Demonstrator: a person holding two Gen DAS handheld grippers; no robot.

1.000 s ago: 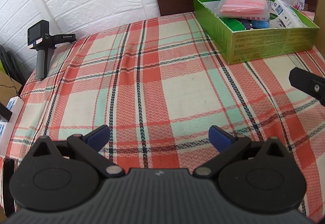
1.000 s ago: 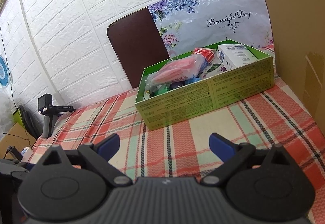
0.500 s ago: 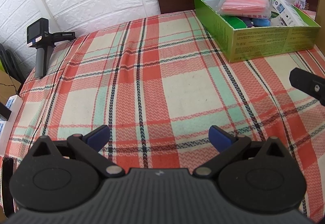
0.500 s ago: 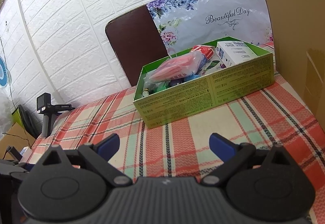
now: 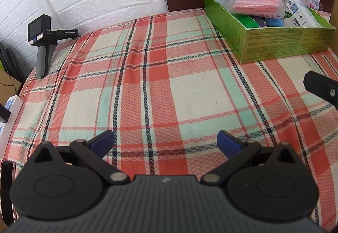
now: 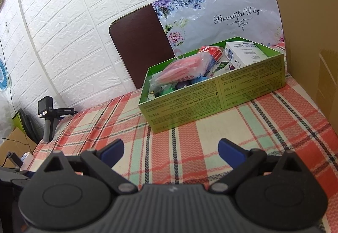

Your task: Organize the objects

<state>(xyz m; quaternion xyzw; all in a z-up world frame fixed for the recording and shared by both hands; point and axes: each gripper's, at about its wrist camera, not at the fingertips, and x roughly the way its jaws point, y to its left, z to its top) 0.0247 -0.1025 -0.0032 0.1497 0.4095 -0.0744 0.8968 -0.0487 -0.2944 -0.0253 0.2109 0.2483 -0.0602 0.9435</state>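
A green cardboard box stands at the far right of the plaid-covered table. Inside it lie a bag of pink items, a white carton, a red packet and several small things. My left gripper hovers open over bare cloth, well short of the box. My right gripper is open too, facing the box's long side from a short distance. Neither holds anything.
A black handheld device on a grey grip stands at the table's far left edge. A dark chair back and a floral bag are behind the box. A brown cardboard wall rises on the right.
Both views shift slightly: the box sits a bit farther off and higher in frame, as both grippers drew back a little. Both stay open and empty.
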